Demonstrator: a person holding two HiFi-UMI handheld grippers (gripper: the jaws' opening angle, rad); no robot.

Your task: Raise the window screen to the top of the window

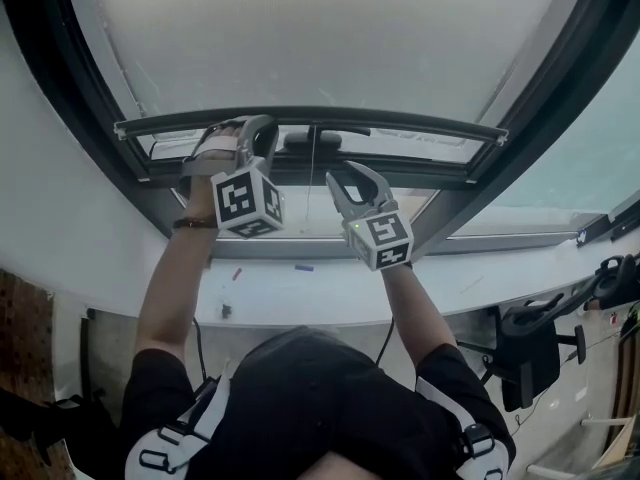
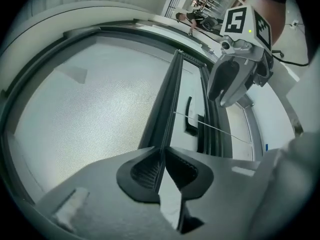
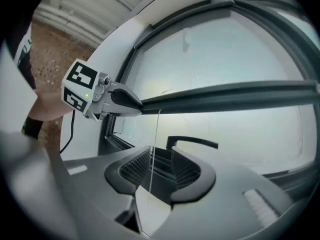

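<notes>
Window screen (image 1: 320, 38) covers most of the window. Its dark bottom bar (image 1: 400, 120) runs level and low in the opening, with only a strip of bare glass between it and the lower window frame (image 1: 300, 230). Left tool (image 1: 258, 128) is on the bar's left part. In the left gripper view the left tool (image 2: 163, 156) has its jaws pressed nearly together, pinching the thin edge of the bottom bar (image 2: 170, 99), which runs straight away from the pads, with screen mesh (image 2: 90, 114) to the left of it. Right tool (image 1: 350, 180) is just below the bar near mid-window, right of the black window handle (image 1: 312, 140), and not touching the bar. In the right gripper view the right tool (image 3: 156, 159) has its jaws spread. The thin pull cord (image 3: 156, 134) hangs from the bottom bar (image 3: 230, 96) down through the gap, apart from both pads, nothing pinched. Window handle (image 3: 192, 143) sits behind the jaws, and the left tool (image 3: 137, 104) shows clamped on the bar at left. In the head view both of the person's arms reach up over the white sill (image 1: 480, 288). An office chair (image 1: 530, 348) stands on the floor at right.
</notes>
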